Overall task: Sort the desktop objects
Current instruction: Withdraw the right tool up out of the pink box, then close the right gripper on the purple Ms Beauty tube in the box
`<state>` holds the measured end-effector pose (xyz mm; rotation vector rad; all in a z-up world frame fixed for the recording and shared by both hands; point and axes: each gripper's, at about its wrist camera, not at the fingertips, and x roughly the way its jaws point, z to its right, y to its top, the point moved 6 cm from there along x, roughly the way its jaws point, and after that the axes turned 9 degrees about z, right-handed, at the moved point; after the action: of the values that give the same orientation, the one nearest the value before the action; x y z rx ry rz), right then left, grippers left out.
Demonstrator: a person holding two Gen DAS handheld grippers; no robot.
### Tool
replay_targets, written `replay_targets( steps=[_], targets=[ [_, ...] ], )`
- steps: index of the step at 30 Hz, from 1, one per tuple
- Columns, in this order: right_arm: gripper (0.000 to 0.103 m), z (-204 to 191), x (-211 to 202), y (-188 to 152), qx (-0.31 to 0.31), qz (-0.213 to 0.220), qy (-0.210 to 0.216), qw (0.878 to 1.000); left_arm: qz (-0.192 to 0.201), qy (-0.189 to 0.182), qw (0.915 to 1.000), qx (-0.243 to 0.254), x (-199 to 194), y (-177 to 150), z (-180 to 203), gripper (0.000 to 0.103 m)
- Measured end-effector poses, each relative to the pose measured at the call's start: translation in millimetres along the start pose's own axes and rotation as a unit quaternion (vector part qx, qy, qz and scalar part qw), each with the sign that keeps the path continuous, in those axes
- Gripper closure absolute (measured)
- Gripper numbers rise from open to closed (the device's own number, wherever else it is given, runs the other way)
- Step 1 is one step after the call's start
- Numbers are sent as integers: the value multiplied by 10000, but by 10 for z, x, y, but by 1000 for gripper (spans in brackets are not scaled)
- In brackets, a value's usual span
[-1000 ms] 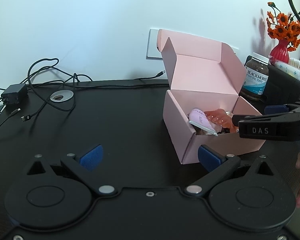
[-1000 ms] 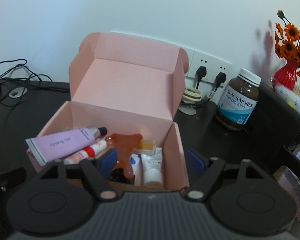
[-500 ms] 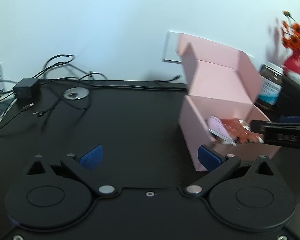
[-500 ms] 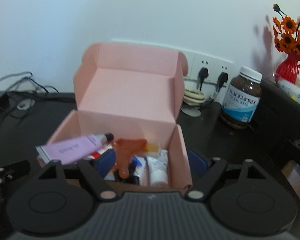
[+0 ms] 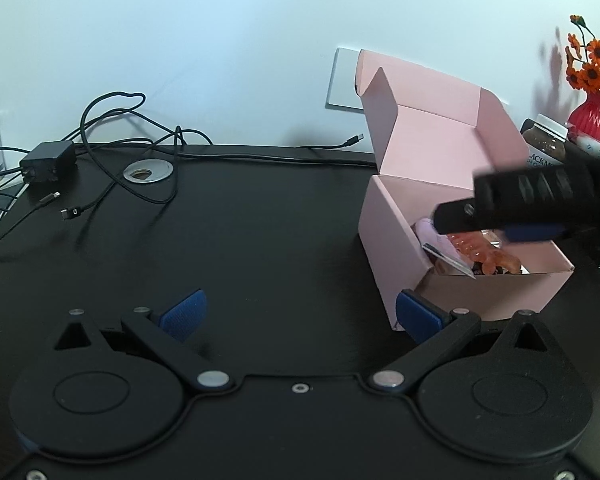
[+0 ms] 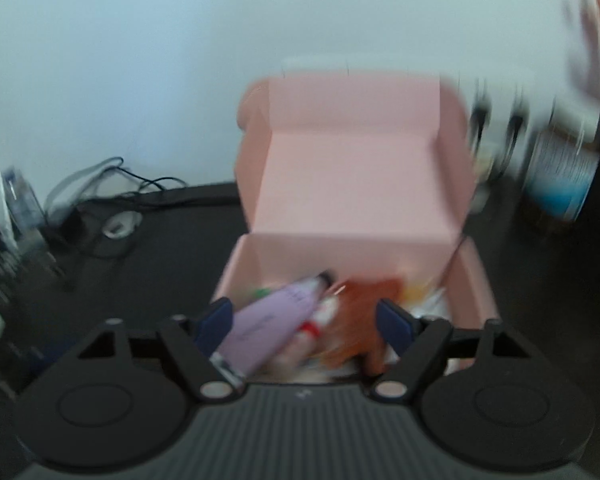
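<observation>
My right gripper (image 6: 304,316) lifts over the pink box (image 5: 400,236), jaws closing on nothing (contents packed); left gripper (image 5: 300,312) spread, idle; sorting nearly finished, I judge.

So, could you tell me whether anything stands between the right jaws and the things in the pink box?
Nothing visible does: the box is open, and the closing right gripper frames the purple tube and orange piece directly.

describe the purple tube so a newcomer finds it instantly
Find the open pink box at the desk's right side. The purple tube lies slanted along its left inside wall, dark cap pointing toward the lid. It is the only lilac item; its neighbours are orange and red-and-white.
</observation>
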<state>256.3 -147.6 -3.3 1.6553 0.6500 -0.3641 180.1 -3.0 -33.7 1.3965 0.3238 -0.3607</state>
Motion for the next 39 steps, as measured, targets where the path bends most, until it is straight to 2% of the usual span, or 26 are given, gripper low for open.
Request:
replay_targets(
  steps=[3,5,11,16,20,24,29,30,32,36,39],
  targets=[
    [52,126,142,36,826,-510,77,9952,13,-7,10000,-24,-3,11,-3,0],
    [53,181,191,54,1059,-592,17,9926,21,-27,10000,-63,-9,19,-3,0],
    [54,191,299,85,1267,-612,146,9899,53,-77,10000,-3,-30,22,37,0],
    [54,182,414,72,1336,-672,76,9887,73,-75,9999,33,-33,18,46,0],
    [54,187,463,63,1273,-605,-39,9900,59,-77,10000,16,-28,19,39,0],
    [71,194,417,56,1065,-512,-118,9929,71,-87,9999,21,-33,25,44,0],
    [77,139,287,86,740,-344,-106,9966,93,-100,9999,57,-37,27,55,0],
    [86,112,252,106,552,-268,-136,9980,95,-102,9999,58,-37,27,56,0],
    [93,47,196,148,193,-159,-176,9995,93,-106,9999,56,-35,24,55,0],
    [94,10,118,198,-174,-147,-279,9994,74,-116,9999,36,-30,21,50,0],
    [91,90,125,200,94,-374,-219,9990,86,-123,9999,27,-38,23,47,0]
  ],
)
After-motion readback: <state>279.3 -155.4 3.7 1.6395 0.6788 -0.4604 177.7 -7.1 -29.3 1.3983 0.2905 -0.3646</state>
